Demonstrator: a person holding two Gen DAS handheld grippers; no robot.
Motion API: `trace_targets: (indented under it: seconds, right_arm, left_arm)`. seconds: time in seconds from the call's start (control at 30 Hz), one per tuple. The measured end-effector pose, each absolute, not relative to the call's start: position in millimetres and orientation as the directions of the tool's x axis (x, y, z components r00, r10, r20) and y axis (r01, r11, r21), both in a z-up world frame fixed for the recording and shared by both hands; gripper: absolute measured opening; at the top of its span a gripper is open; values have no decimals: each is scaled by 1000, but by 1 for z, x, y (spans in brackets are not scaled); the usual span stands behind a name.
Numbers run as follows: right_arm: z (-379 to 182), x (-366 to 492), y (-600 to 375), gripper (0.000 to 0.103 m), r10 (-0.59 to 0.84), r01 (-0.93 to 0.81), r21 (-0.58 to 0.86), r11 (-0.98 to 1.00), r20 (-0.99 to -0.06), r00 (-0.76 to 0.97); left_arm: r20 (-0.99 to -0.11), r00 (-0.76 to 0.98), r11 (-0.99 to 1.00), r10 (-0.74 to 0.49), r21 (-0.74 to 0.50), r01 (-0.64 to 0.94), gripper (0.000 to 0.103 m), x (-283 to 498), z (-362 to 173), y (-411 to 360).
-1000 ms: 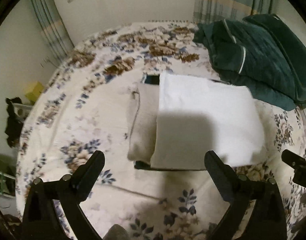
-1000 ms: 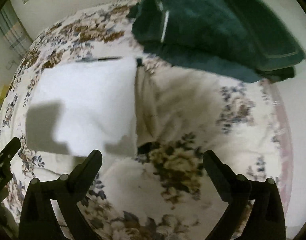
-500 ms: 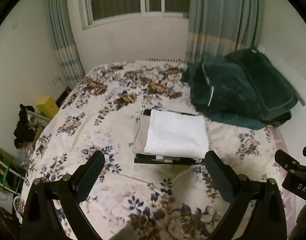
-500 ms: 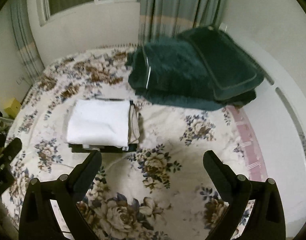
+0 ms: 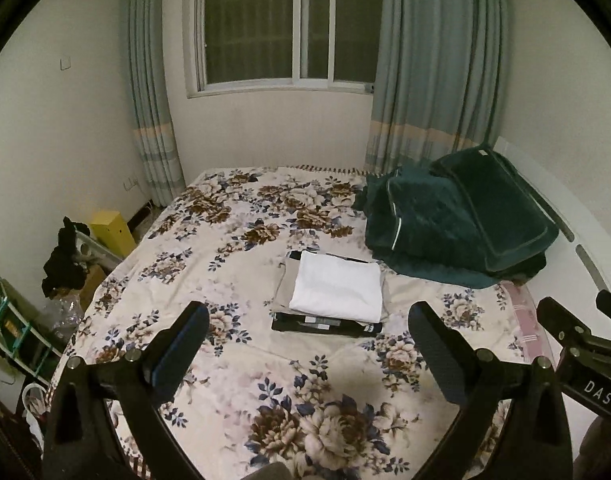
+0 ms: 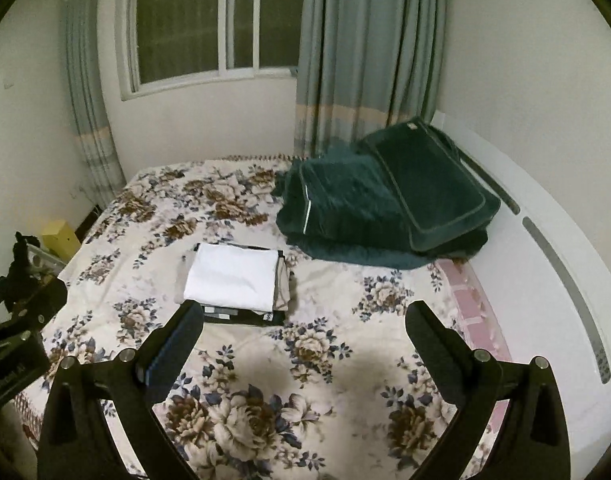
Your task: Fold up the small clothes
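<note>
**Ahead of both claws: one folded stack, nothing held**

Ahead of the left gripper [image 5: 307,330], well apart from its tips and slightly right of its centre line, lay the stack of folded clothes [image 5: 337,292] on the floral bedspread [image 5: 233,248]. From the right gripper [image 6: 303,330] the same stack lay ahead and to the left, near the left finger [image 6: 177,340] line. Long axis of the stack: across both claws, side to side. Judged nearer arm: about equal, neither close.

Claw state: both grippers spread wide, fingers apart, clamped on nothing.

Count:
- Folded stack: one. Layers visible: a white garment [image 5: 339,290] on top, a beige piece under it, a dark patterned piece at the bottom; possibly more, hidden.
- Unfolded small clothes on the bed: none seen.
- Dark green bedding heap [image 5: 453,232]: one, beyond and right of the stack, just beside it.
- Grippers: two.

Judgement: folding appeared finished or between garments.
</note>
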State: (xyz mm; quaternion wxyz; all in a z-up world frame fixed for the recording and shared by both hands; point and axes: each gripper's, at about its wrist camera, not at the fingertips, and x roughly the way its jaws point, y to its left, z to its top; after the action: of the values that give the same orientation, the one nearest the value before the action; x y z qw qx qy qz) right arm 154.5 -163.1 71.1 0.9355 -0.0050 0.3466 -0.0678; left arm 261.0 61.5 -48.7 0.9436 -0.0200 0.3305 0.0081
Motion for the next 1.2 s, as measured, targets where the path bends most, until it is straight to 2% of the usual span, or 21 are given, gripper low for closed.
trace_targets:
  seconds: [0.4,1.2]
  right_arm:
    - [103,100,-162,102,-114,109,-46,993,-602,791]
    - [125,109,-170,103,-62,55,-30,998,-596,801]
  left_arm:
    - [-578,816,999,33,-9,-47,102,216,-30,63]
    - [-569,821,998,56,1,-67,102,198,-23,58]
